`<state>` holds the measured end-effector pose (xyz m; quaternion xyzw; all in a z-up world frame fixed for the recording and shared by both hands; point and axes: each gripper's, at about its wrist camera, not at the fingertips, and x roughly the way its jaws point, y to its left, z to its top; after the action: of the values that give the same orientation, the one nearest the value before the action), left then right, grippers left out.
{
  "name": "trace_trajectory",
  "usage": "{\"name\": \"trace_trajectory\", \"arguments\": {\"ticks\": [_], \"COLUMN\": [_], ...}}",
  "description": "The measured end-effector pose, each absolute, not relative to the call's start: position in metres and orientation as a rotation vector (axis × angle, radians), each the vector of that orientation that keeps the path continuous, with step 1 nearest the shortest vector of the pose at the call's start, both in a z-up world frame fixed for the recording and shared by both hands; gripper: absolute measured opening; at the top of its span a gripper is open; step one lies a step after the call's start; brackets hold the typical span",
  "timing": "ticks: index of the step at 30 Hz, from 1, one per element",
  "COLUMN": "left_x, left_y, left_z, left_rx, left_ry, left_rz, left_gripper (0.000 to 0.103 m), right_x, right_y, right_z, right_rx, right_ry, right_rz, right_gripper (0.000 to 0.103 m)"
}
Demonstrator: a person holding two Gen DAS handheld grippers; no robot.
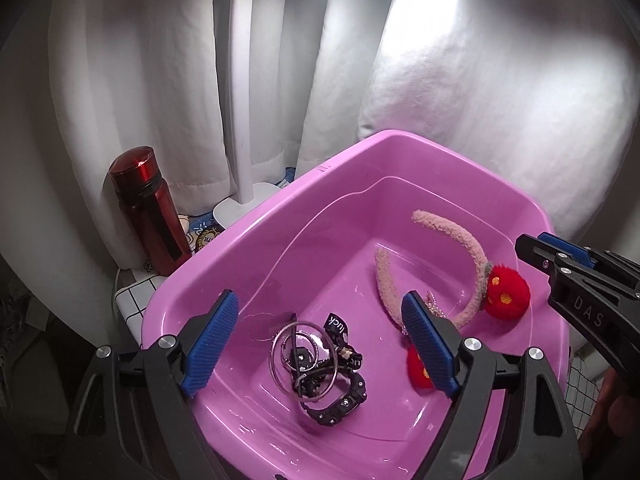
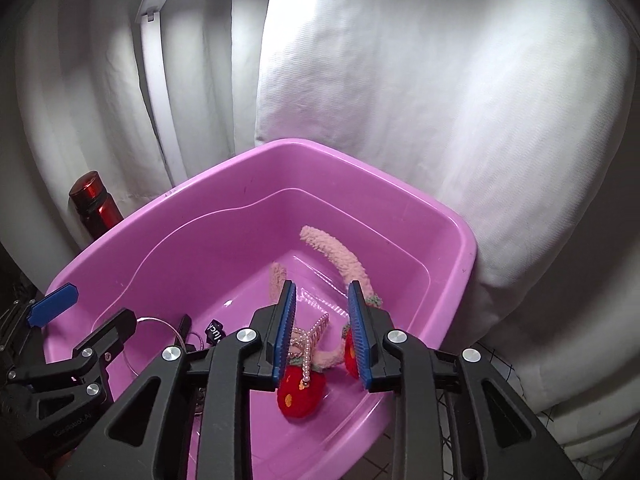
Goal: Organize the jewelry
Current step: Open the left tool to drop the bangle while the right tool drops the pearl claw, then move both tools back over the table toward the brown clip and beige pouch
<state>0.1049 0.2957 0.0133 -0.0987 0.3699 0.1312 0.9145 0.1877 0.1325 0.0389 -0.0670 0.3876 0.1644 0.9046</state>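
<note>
A pink plastic tub [image 1: 280, 216] [image 2: 224, 184] holds the jewelry. A fuzzy pink headband [image 1: 452, 232] [image 2: 340, 256] with red strawberry pompoms [image 1: 507, 290] [image 2: 298, 394] lies at its right. A pearl necklace [image 2: 310, 338] lies over it. A black watch [image 1: 340, 400], silver hoops [image 1: 292, 344] and a black "luck" strap [image 1: 336, 326] lie in the middle. My left gripper [image 1: 320, 344] is open above the watch pile, holding nothing. My right gripper [image 2: 322, 336] is open above the pearls and pompom, holding nothing.
A red metal bottle [image 1: 148, 212] [image 2: 96, 204] stands left of the tub by a white lamp stand [image 1: 244, 120]. White curtains [image 1: 500, 100] hang close behind. The tub rests on a white grid-patterned cloth [image 1: 134, 300].
</note>
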Motion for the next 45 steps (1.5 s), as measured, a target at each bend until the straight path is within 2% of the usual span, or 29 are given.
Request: {"name": "trace_trajectory", "arguments": {"ticks": [4, 19, 23, 27, 28, 45], "left_x": [0.102, 0.087, 0.082, 0.076, 0.074, 0.043], "left_y": [0.295, 0.286, 0.28, 0.27, 0.268, 0.184], "left_z": [0.018, 0.028, 0.032, 0.036, 0.036, 0.053], "left_rx": [-0.192, -0.188, -0.188, -0.188, -0.189, -0.164], "left_ry": [0.75, 0.75, 0.751, 0.748, 0.748, 0.742], "left_rz": [0.285, 0.288, 0.29, 0.286, 0.283, 0.188], "left_gripper": [0.093, 0.094, 0.094, 0.094, 0.094, 0.094], "right_x": [0.186, 0.166, 0.156, 0.145, 0.141, 0.077], "right_y": [0.132, 0.119, 0.109, 0.098, 0.095, -0.002], "right_z": [0.043, 0.051, 0.054, 0.057, 0.057, 0.051], "right_rx": [-0.128, -0.088, -0.071, -0.06, -0.061, -0.018], "right_ry": [0.794, 0.781, 0.769, 0.759, 0.756, 0.785], "right_rz": [0.336, 0.35, 0.354, 0.355, 0.355, 0.275], "right_gripper": [0.027, 0.035, 0.041, 0.061, 0.062, 0.065]}}
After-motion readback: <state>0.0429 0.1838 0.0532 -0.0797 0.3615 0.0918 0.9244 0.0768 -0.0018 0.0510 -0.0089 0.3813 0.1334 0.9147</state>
